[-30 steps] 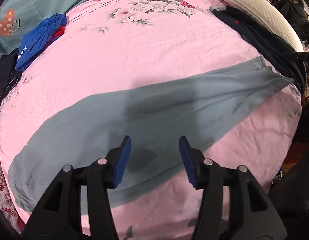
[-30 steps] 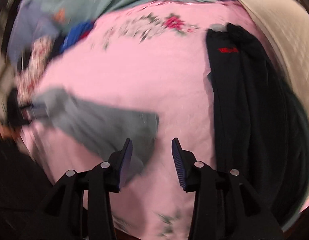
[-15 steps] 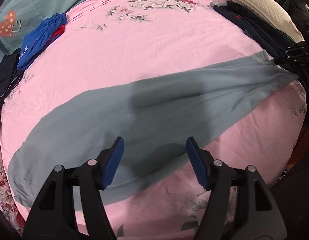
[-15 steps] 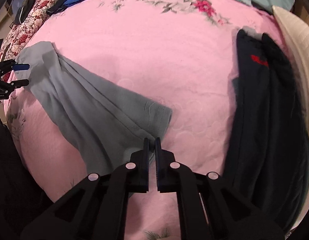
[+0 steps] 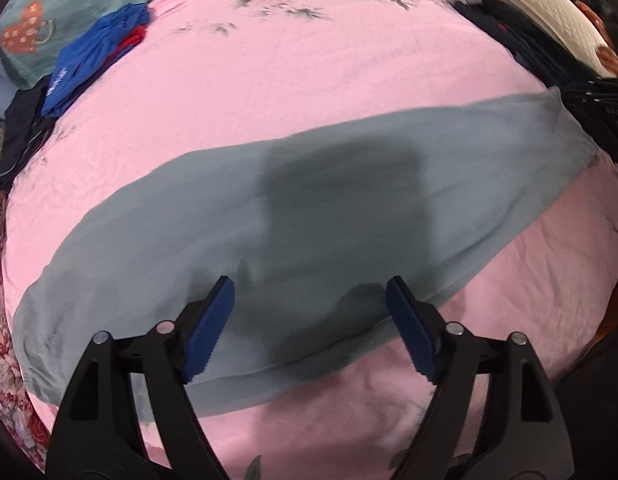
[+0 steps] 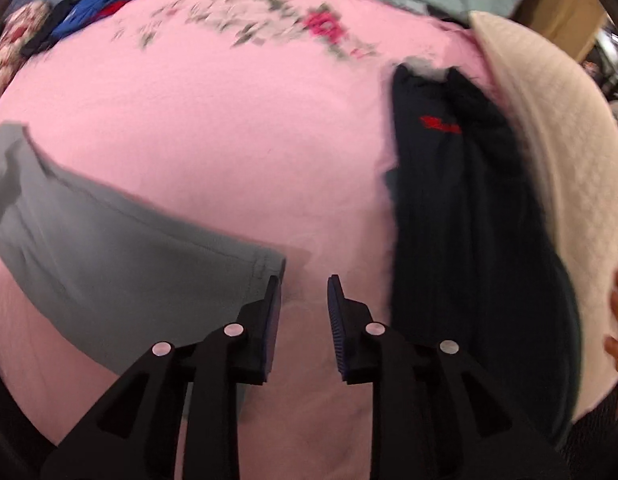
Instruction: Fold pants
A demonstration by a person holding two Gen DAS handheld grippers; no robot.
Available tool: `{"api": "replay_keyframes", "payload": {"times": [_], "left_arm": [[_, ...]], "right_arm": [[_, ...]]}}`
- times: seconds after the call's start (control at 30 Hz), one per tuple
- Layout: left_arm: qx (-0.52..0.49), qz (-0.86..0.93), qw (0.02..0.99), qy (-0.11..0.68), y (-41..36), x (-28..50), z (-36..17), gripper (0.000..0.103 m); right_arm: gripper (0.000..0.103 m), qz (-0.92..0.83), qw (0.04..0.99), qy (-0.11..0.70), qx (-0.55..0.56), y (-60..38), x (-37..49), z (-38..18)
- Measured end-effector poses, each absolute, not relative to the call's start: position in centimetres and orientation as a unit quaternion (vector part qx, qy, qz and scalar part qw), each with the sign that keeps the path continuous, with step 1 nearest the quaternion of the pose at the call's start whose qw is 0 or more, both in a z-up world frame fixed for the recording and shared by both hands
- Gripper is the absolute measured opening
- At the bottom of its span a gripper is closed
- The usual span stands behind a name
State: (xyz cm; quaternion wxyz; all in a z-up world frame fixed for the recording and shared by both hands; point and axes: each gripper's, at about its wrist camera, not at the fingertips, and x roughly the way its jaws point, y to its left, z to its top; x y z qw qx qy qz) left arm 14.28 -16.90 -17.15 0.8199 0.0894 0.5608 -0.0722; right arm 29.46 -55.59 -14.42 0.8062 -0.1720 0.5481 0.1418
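The long grey-green fabric pants (image 5: 349, 200) lie spread flat and slantwise across the pink flower-printed bedspread (image 5: 309, 80), one end near the pile of dark navy clothes (image 6: 461, 200) that lies along the white quilted pillow (image 6: 549, 160). The left claw (image 5: 309, 312) hangs over the pants' near edge, its blue pads wide apart and opening, pressing on nothing. The right claw (image 6: 303, 300) is just beside the pants' hemmed end, its jaws a little apart and opening, with only bedspread between them.
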Motion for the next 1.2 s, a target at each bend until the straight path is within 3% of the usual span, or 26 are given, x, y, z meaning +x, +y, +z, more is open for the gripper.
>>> {"api": "replay_keyframes", "payload": {"times": [0.13,0.27,0.33,0.5,0.67,0.73,0.87,1.1,1.2], "left_arm": [[0.032,-0.033,0.821,0.569,-13.9,14.7,-17.7,0.083],[0.02,-0.038,0.813,0.581,-12.6,13.5,-18.9,0.086],[0.033,-0.049,0.809,0.584,-12.4,12.4,-18.9,0.086],[0.054,-0.027,0.83,0.555,-9.5,10.4,-16.5,0.086],[0.077,0.037,0.846,0.526,-3.1,10.4,-15.6,0.087],[0.07,0.063,0.84,0.534,0.1,10.4,-16.5,0.087],[0.063,0.074,0.837,0.539,4.4,9.5,-17.2,0.087],[0.053,0.058,0.838,0.54,9.5,6.9,-17.9,0.087],[0.044,0.058,0.844,0.532,11.4,5.8,-17.5,0.087]], "right_arm": [[0.047,0.2,0.831,0.511,-0.092,-53.4,26.7,-11.7],[0.048,0.212,0.779,0.573,-0.141,-50.2,24.0,-16.8],[0.051,0.203,0.792,0.558,-0.144,-50.4,22.9,-16.7],[0.051,0.192,0.806,0.549,-0.109,-48.4,23.5,-13.4],[0.051,0.311,0.796,0.516,-0.062,-38.2,22.5,-11.2],[0.051,0.355,0.781,0.507,-0.077,-32.5,21.6,-11.7],[0.034,0.44,0.734,0.505,-0.112,-24.6,18.8,-12.7],[0.034,0.473,0.697,0.495,-0.214,-18.1,15.4,-14.9],[0.025,0.466,0.686,0.494,-0.262,-17.4,15.4,-16.2]]}}
